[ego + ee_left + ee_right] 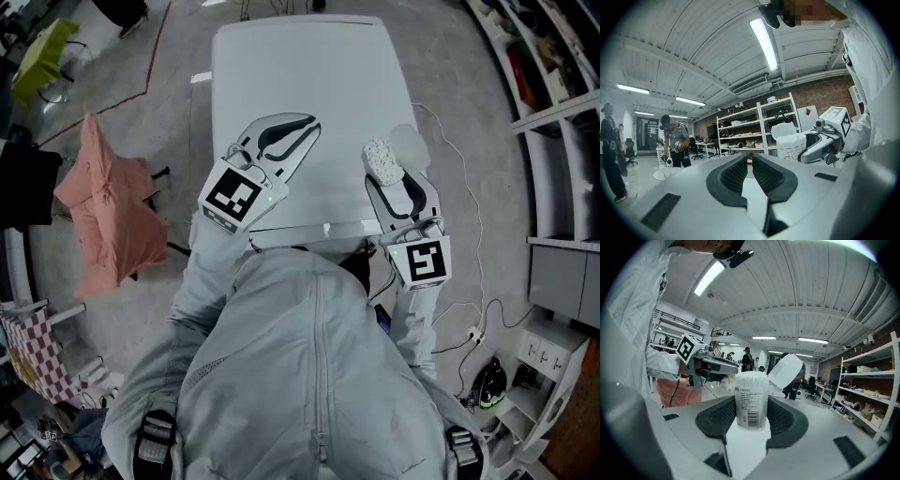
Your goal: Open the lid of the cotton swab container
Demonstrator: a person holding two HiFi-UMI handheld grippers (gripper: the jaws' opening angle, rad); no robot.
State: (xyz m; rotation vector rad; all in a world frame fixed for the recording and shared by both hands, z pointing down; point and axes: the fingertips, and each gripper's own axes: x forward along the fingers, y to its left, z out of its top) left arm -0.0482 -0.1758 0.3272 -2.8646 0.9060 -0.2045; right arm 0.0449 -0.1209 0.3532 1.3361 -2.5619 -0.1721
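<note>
Our right gripper [751, 414] clamps the clear cylindrical plastic cotton swab container [751, 392] between its pads. The container's white round lid [785, 371] already tilts open up and right of the jaws. We should squeeze steadily, not harder. Our left gripper [751, 171], closed and empty, hangs alongside.

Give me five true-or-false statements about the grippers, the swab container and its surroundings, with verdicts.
1. The right gripper is shut on the cotton swab container. True.
2. The lid is closed. False: it is flipped open to one side.
3. The left gripper holds the lid. False: its jaws are together, with nothing between them.
4. Swab tips show at the container's open top. True.
5. The pink cloth lies on the table. False: it hangs beside the table, on the person's left.
</note>
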